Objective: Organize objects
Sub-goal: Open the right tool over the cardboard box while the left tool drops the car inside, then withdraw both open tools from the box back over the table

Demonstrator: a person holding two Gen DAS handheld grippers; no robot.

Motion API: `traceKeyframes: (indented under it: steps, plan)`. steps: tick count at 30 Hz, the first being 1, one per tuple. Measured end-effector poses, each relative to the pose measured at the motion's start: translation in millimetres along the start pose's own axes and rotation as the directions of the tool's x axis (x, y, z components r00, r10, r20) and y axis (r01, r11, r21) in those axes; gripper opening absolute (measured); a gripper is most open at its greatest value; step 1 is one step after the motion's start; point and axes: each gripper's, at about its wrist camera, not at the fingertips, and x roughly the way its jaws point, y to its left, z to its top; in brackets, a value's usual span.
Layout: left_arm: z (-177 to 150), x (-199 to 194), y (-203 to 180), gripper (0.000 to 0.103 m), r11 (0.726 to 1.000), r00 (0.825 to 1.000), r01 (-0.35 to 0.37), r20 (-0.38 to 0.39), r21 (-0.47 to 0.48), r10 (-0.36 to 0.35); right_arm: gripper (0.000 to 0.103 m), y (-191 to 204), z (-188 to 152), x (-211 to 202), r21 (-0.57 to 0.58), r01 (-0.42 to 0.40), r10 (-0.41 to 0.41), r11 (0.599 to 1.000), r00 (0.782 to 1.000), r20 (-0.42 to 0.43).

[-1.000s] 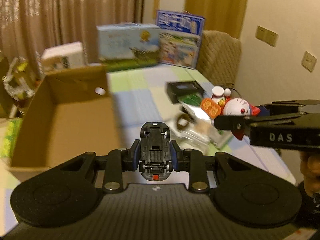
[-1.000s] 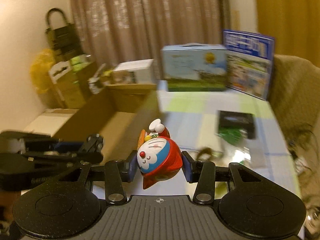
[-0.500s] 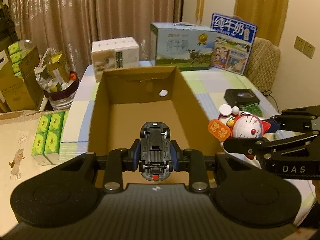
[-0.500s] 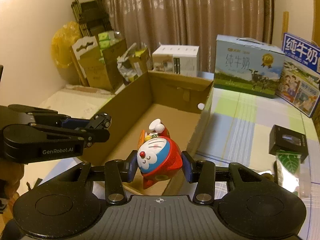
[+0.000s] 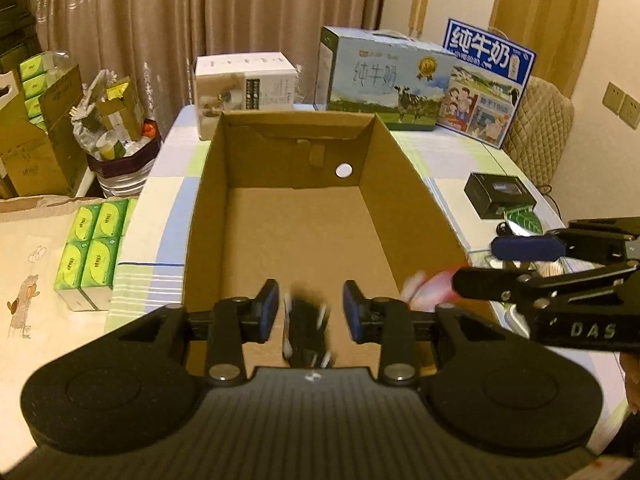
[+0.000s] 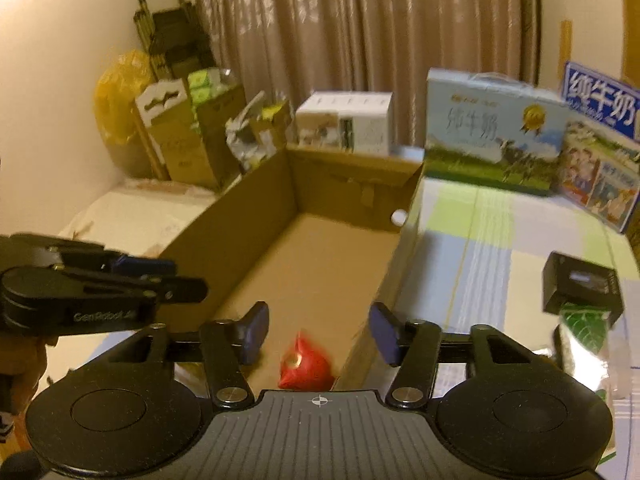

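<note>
- Both toys have left my tongs since half a second ago: the car (image 5: 306, 330) was clamped in my left tongs (image 5: 307, 312) and the figure (image 6: 306, 368) in my right tongs (image 6: 318, 330); now each sits loose, blurred, below parted pads.
- My left tongs have just been opening; the car is between the pads but apart from both, low in the gap over the near end of the box (image 5: 304, 232).
- My right tongs have just been opening too, and stand wider; the red figure shows below and between them, touching neither pad, inside the box by its right wall.
- From my left camera, a pink-white blur (image 5: 424, 286) at the tip of my right tongs, over the box's right wall, is that same figure.
- Whether either toy already rests on the box floor I cannot tell; both are smeared.
- Otherwise the box shows bare floor; it stands on the counter (image 5: 436, 152), its far wall pierced by a round hole.
- Behind it on the counter stand a white carton (image 5: 244, 88) and two milk cartons (image 5: 384, 80); a small black case (image 5: 500, 194) lies to the right.
</note>
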Motion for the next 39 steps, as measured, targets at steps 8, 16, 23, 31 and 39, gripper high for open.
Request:
traceKeyframes:
  steps: [8, 16, 23, 31, 39]
  plan:
    - [-4, -37, -12, 0.037, 0.999, 0.998, 0.002, 0.056, -0.036, 0.0, 0.058, -15, -11, -53, 0.061, 0.036, -0.039, 0.998, 0.998, 0.045]
    - [-19, -79, -44, 0.044, 0.998, 0.995, 0.032, 0.1, -0.052, -0.027, 0.06, -39, -53, -112, 0.124, 0.115, -0.122, 0.986, 0.992, 0.045]
    - [-41, -106, -82, 0.054, 0.996, 0.99, 0.075, 0.127, -0.041, -0.069, 0.062, -60, -100, -166, 0.196, 0.194, -0.208, 0.961, 0.977, 0.053]
    - [-67, -115, -130, 0.069, 0.991, 0.985, 0.135, 0.113, 0.0, -0.134, 0.064, -84, -144, -205, 0.275, 0.266, -0.286, 0.924, 0.958, 0.031]
    - [-85, -105, -169, 0.078, 0.984, 0.982, 0.167, 0.078, 0.055, -0.171, 0.066, -97, -162, -224, 0.3, 0.302, -0.323, 0.905, 0.946, 0.024]
